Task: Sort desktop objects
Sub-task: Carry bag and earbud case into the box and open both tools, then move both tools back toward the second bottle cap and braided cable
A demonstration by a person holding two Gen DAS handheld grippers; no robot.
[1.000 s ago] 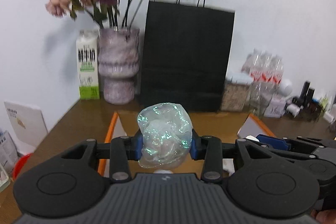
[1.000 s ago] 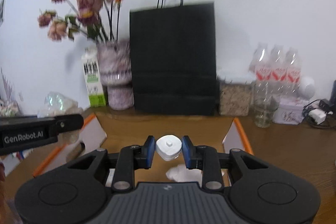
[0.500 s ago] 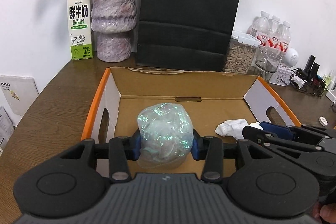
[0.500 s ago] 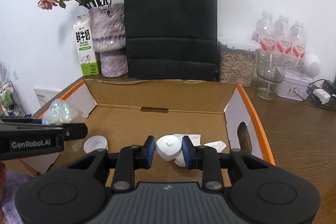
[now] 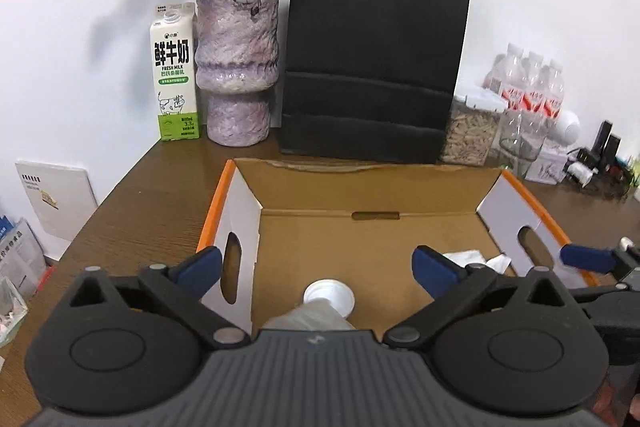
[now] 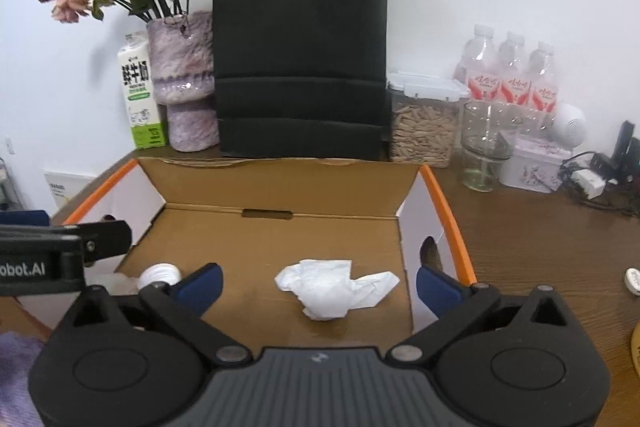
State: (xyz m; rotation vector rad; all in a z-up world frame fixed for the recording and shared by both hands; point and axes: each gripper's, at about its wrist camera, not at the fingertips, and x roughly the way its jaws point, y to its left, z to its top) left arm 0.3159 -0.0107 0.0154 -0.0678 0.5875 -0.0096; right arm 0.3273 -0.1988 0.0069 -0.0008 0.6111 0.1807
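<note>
left claw (image 5: 316, 265) jaws just sprung wide, empty, right claw (image 6: 318, 281) likewise, both tilted downward

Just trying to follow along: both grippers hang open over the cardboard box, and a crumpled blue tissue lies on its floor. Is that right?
Nearly. The crumpled tissue is white, not blue; the right wrist view shows it plainly on the floor of the cardboard box. The rest holds: the left gripper and right gripper have just been opening, and nothing is between their jaws.

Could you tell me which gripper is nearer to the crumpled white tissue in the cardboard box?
Right. The right gripper hangs open directly over the crumpled white tissue; the left gripper is open further left.
</note>
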